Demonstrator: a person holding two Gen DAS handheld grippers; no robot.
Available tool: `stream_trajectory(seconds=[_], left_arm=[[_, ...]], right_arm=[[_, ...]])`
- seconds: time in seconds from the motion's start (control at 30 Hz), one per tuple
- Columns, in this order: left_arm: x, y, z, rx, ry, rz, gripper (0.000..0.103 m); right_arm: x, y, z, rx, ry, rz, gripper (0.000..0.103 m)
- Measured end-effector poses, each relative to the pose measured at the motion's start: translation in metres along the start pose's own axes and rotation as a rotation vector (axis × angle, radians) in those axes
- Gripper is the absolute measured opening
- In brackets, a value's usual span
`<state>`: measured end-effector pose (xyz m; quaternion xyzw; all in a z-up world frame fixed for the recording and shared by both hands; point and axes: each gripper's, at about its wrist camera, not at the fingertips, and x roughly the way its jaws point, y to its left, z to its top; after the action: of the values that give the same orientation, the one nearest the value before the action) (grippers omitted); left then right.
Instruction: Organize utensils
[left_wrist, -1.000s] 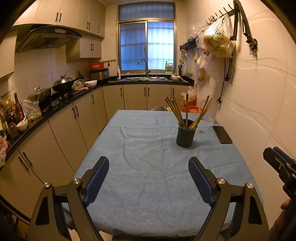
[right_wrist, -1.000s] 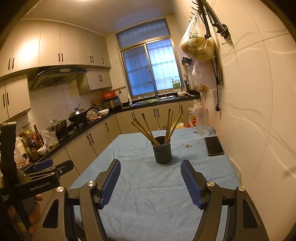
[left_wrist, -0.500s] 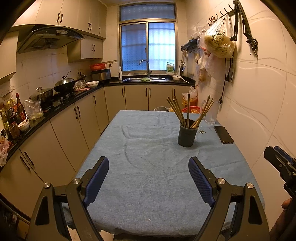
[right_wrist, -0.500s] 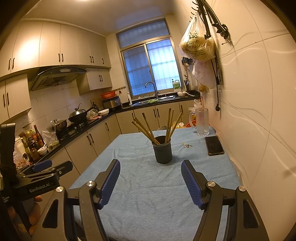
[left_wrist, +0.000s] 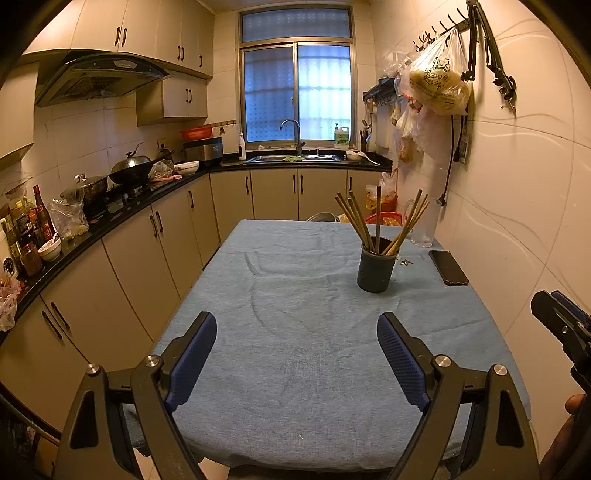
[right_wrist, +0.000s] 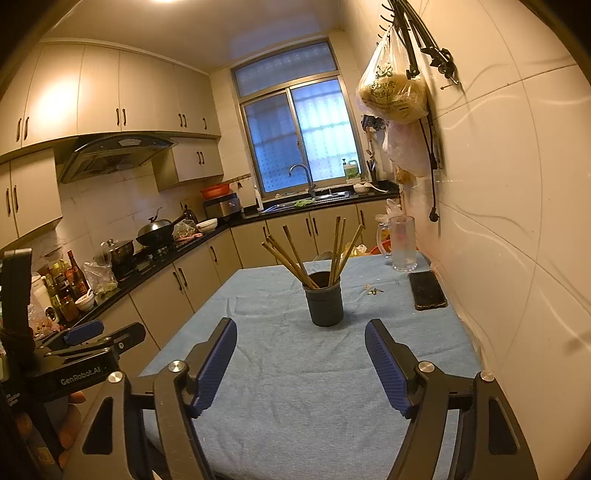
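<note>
A dark cup (left_wrist: 376, 268) holding several wooden chopsticks (left_wrist: 357, 220) stands on the blue cloth of the table (left_wrist: 288, 332), toward its far right. It also shows in the right wrist view (right_wrist: 324, 302), with the chopsticks (right_wrist: 291, 259) fanned out. My left gripper (left_wrist: 296, 328) is open and empty, over the table's near end, well short of the cup. My right gripper (right_wrist: 300, 334) is open and empty, just short of the cup. The right gripper's tip shows at the left view's right edge (left_wrist: 561, 325).
A black phone (right_wrist: 427, 290) lies by the right wall, with a glass mug (right_wrist: 402, 243) behind it and small scraps (right_wrist: 373, 291) between. Kitchen counters with pots and bottles (left_wrist: 33, 229) run along the left. Bags (left_wrist: 439, 81) hang on the wall.
Both grippers have barely moved. The views shifted only slightly, and both stay open and empty.
</note>
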<state>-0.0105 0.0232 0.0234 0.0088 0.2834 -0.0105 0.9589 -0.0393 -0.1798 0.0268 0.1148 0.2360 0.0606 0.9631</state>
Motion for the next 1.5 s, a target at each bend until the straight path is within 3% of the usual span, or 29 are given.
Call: stream_trajectory(seconds=[0.83,1.5], left_arm=[[0.005,0.003,0.0,-0.009,0.001,0.005,0.09],[0.009,0.004,0.004,0.026,0.0,0.037,0.09]], right_arm=[[0.004,-0.001,0.003,0.02,-0.008,0.019,0.087],[0.014,0.004,0.006,-0.001,0.003,0.022,0.088]])
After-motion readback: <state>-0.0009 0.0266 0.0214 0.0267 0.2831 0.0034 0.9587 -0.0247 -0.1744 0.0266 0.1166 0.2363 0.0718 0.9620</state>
